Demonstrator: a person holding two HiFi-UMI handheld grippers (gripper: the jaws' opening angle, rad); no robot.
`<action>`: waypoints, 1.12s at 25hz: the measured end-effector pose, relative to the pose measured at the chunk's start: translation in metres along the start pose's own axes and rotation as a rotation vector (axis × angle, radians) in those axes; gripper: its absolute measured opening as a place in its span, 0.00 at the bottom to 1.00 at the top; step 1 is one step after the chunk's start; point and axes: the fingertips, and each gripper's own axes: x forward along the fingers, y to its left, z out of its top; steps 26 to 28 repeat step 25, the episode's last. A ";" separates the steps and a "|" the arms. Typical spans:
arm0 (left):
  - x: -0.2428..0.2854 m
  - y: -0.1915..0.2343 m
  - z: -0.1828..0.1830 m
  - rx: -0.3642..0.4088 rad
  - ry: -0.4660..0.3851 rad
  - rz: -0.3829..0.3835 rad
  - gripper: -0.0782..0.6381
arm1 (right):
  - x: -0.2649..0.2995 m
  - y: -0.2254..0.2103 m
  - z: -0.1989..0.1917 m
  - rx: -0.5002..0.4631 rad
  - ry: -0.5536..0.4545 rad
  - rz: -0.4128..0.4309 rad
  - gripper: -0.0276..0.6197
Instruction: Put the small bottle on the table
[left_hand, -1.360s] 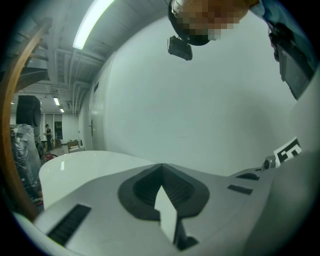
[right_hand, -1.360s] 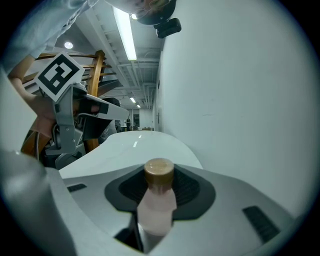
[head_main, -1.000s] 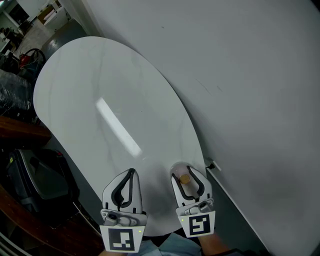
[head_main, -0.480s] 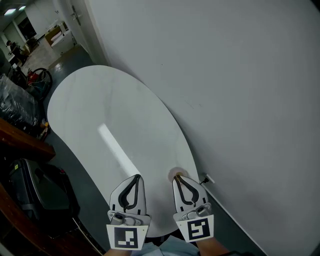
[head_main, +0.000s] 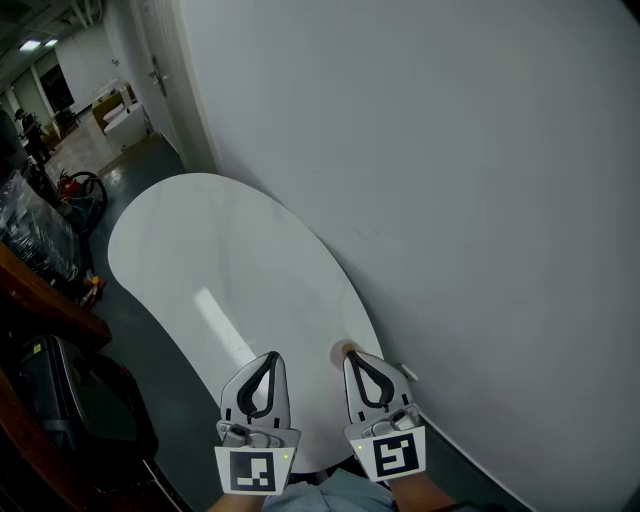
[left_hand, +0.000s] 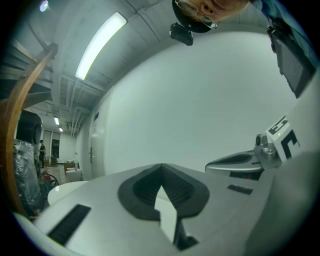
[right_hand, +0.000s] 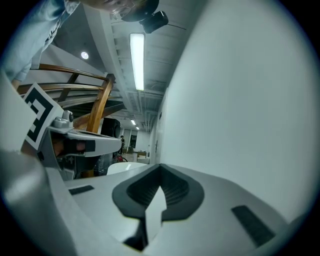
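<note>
The left gripper (head_main: 270, 358) is closed and empty; the right gripper (head_main: 354, 360) has just been closing, and its jaws now meet on nothing. The bottle (head_main: 344, 349) seems already released at the 5 o'clock edge of the table (head_main: 220, 260), so the task looks done. Only a tan sliver shows at 11 o'clock of the right tip, so I cannot tell whether it stands upright.

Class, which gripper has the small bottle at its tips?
The right gripper: the small bottle peeks out past its jaws, which have just closed empty; no bottle shows by the left gripper.
</note>
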 end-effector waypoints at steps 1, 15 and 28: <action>-0.002 -0.001 0.002 0.003 -0.005 -0.002 0.11 | -0.002 0.000 0.002 -0.006 -0.003 -0.001 0.04; -0.013 0.006 0.018 0.028 -0.065 -0.013 0.11 | -0.003 0.011 0.019 -0.033 -0.052 -0.010 0.04; -0.014 0.003 0.024 0.018 -0.077 -0.023 0.11 | -0.006 0.011 0.025 -0.039 -0.052 -0.020 0.04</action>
